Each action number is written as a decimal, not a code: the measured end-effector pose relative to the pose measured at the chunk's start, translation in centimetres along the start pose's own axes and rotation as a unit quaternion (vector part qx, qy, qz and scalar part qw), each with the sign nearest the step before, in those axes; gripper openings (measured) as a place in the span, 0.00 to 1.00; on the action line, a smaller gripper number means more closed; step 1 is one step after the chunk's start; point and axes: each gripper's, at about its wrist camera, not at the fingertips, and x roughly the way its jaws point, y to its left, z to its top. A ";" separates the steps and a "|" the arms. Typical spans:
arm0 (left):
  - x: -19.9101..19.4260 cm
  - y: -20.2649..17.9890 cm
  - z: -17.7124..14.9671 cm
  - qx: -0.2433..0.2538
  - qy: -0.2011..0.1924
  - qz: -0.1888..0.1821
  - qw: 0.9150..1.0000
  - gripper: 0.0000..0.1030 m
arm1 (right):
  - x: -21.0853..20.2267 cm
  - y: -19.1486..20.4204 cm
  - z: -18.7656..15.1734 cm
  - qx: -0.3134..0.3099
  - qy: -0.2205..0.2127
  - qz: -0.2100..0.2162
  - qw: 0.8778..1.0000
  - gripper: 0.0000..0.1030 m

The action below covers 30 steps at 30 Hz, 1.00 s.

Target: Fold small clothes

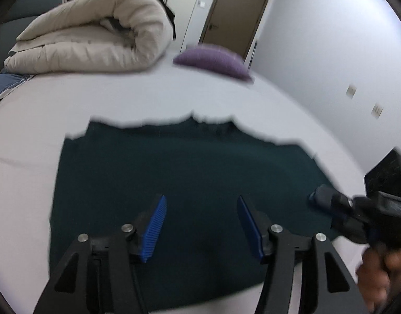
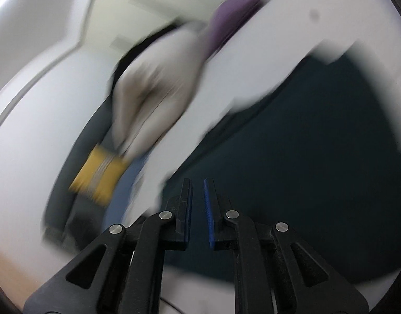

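Dark-green garment [image 1: 184, 183] lies spread flat on the white bed [image 1: 148, 94], directly under both tools. Nearest, the left hand-held gripper [image 1: 201, 225] hovers over its near half with the blue pads spread wide and nothing between them; the right hand-held gripper [image 2: 198, 209] sits at the cloth's right edge with its jaws drawn almost together, a thin gap left, and no fabric visibly caught. The right wrist view is heavily smeared, so a grab made at that pace could likely miss the hem, or pinch only one layer and drag the piece askew. The garment's long axis seems to run left to right across the left view, with its uneven edge, possibly a neckline, pointing away toward the purple cushion [image 1: 213, 61] and the rolled beige duvet [image 1: 96, 31] beyond.
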 end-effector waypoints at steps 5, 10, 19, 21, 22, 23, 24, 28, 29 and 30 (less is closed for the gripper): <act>0.7 3.6 -1.7 -0.032 0.035 0.001 0.999 0.44 | 6.6 -2.5 -4.5 0.008 0.090 -0.063 0.994 0.08; -0.4 6.4 -2.1 -0.042 0.038 0.014 0.998 0.40 | -0.3 -7.5 -1.7 0.090 -0.031 -0.063 0.994 0.08; 0.5 5.0 -2.8 -0.012 0.045 0.044 0.998 0.40 | -12.0 -8.8 0.6 0.119 -0.168 -0.138 0.969 0.13; 0.6 4.9 -2.8 -0.009 0.047 0.047 0.998 0.40 | -11.7 -6.5 0.8 0.083 -0.150 -0.142 0.975 0.14; 0.6 5.0 -2.8 -0.009 0.047 0.048 0.998 0.40 | -10.6 -5.2 0.6 0.067 -0.138 -0.141 0.978 0.16; 0.6 5.0 -2.8 -0.008 0.048 0.048 0.998 0.40 | -8.9 -3.9 1.3 0.047 -0.121 -0.135 0.982 0.21; 0.5 5.0 -2.9 -0.008 0.048 0.049 0.998 0.40 | -7.7 -2.9 1.5 0.037 -0.113 -0.131 0.984 0.26; 0.4 5.1 -3.1 -0.011 0.048 0.046 0.998 0.40 | -0.8 2.2 1.8 -0.010 -0.062 -0.105 0.992 0.44; 0.4 5.1 -3.1 -0.012 0.048 0.045 0.998 0.40 | 1.6 3.1 2.3 -0.021 -0.043 -0.098 0.994 0.44; 0.5 5.2 -3.1 -0.013 0.048 0.045 0.998 0.40 | 2.5 3.7 1.7 -0.028 -0.034 -0.095 0.994 0.44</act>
